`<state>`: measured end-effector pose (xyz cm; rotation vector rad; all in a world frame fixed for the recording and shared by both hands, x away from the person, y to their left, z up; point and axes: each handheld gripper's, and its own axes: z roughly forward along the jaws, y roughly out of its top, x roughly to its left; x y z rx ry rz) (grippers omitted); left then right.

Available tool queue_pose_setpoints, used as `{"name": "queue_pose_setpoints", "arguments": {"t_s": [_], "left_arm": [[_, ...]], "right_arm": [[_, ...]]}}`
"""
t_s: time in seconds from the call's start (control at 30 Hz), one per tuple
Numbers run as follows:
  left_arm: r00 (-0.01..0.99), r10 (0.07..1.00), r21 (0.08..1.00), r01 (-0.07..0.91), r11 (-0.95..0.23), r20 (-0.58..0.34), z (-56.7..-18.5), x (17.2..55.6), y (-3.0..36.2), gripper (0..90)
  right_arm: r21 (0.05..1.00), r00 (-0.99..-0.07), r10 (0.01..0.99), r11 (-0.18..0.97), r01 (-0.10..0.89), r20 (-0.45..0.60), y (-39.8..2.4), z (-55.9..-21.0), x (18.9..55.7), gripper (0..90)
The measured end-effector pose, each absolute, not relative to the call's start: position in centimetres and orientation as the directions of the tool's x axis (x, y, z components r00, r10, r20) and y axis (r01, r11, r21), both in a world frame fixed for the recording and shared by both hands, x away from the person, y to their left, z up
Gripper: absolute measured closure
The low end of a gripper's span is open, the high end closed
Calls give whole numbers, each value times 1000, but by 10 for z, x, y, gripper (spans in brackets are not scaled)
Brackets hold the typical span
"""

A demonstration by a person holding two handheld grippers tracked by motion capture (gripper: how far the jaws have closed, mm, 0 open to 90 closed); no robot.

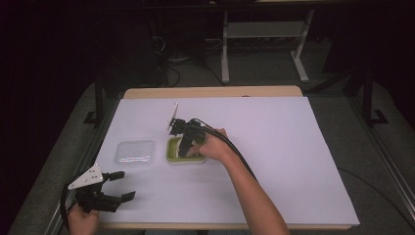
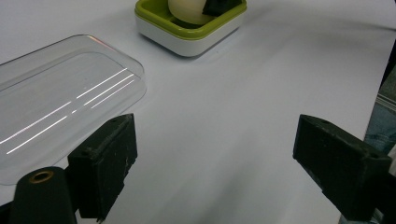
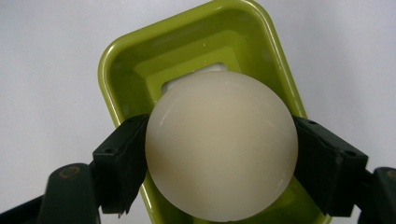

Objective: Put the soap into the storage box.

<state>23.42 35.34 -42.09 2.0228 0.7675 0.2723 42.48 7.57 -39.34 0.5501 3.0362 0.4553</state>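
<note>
Item 1: round cream-white ball (image 3: 221,145) of smooth, faintly translucent material. It is sitting between the two black jaws of the right gripper (image 1: 184,147), which are pressing against its left and right sides and pinching it. It is hanging over the inside of the tray below, low within the rim; whether it is touching the tray floor cannot be told.

Item 2: lime-green rectangular plastic tray with a white base (image 1: 172,155). It is resting on the white paper table cover (image 1: 293,161), near the middle of the table. In the right gripper view a raised green step and a small white patch are showing on its floor behind the ball.

Item 3: clear rectangular plastic lid with rounded corners (image 1: 135,152). It is lying flat on the cover just to the left of the tray, apart from it, and is catching thin streaks of light in the left gripper view.

Item 4: left gripper (image 1: 115,187), hand-held at the near left corner of the table. Its jaws are standing spread wide with only bare cover between them. It is pointing toward the far right, with the lid ahead on its left and the tray farther off. A grey three-cornered plate is riding on top of it.

Item 5: person's right forearm (image 1: 252,191), reaching in from the near edge toward the tray.
</note>
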Motion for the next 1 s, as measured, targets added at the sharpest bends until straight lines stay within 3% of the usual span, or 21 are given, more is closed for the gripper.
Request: {"name": "queue_pose_setpoints", "arguments": {"t_s": [1.0], "left_arm": [[777, 620, 830, 416, -373, -110, -421, 236, 351, 129]], "right_arm": [[347, -934, 354, 872, 345, 38, 65, -377, 422, 264]]}}
